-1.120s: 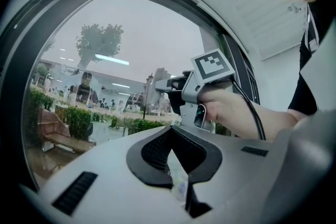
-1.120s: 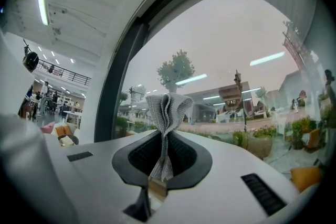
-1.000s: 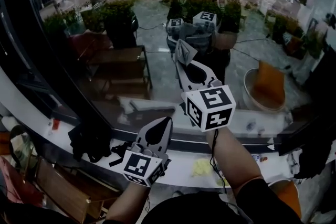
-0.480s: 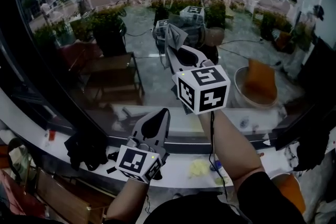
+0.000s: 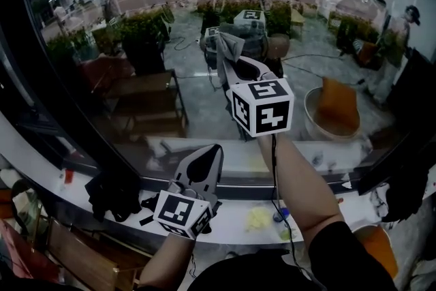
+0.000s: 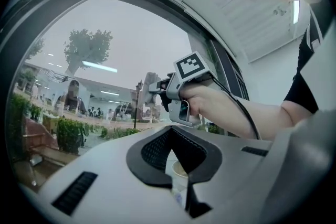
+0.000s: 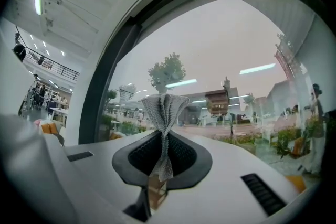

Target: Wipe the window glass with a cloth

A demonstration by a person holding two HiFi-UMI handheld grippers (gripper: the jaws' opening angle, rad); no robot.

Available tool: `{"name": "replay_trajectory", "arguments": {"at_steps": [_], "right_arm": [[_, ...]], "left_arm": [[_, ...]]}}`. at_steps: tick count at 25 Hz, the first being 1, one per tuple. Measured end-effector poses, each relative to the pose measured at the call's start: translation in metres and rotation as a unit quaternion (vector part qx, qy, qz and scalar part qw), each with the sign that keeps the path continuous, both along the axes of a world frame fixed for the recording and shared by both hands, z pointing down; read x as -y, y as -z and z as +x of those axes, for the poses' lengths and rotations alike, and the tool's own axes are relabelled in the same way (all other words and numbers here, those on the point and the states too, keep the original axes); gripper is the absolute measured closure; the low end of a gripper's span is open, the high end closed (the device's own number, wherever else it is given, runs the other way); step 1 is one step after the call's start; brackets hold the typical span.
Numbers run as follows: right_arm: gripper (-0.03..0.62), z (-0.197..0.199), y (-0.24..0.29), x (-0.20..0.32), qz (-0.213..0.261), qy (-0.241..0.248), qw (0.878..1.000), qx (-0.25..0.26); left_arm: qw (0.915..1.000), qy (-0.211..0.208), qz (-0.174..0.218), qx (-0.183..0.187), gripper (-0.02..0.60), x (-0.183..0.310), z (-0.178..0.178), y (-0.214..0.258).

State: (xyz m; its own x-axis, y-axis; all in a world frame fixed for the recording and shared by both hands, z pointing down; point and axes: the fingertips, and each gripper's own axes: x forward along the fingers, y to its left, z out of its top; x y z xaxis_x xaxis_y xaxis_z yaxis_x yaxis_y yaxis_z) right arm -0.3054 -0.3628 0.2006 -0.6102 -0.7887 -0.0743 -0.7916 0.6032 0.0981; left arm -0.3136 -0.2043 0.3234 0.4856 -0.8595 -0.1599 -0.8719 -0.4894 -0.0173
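The window glass [image 5: 136, 24] fills the upper head view, full of reflections. My right gripper [image 5: 231, 63] is raised in front of it, shut on a grey cloth [image 5: 228, 48] whose bunched end sticks out past the jaw tips toward the pane. In the right gripper view the cloth [image 7: 164, 107] stands pinched between the black pads, with the glass [image 7: 220, 50] just beyond. My left gripper [image 5: 216, 150] hangs lower, near the sill, shut with nothing in it. The left gripper view shows its jaws [image 6: 170, 134] closed, and the right gripper [image 6: 184, 86] held by a hand above.
A white sill [image 5: 225, 221] runs below the glass, carrying a black bundle [image 5: 112, 191] at left and a small yellow-green object [image 5: 259, 218]. A thick black window frame [image 5: 27, 78] curves down the left side. A wooden chair [image 5: 75, 249] stands at lower left.
The right gripper with the cloth has risen a little along the glass since a second ago, then held nearly still. The left gripper stays low by the sill.
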Motion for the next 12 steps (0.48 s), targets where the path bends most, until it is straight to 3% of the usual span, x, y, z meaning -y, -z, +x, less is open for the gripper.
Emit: {"name": "replay_trajectory", "arguments": {"at_steps": [12], "right_arm": [[0.549, 0.038, -0.002, 0.008, -0.003, -0.033, 0.999, -0.014]], "left_arm": [[0.9998, -0.018, 0.009, 0.006, 0.574, 0.000, 0.027, -0.002]]}}
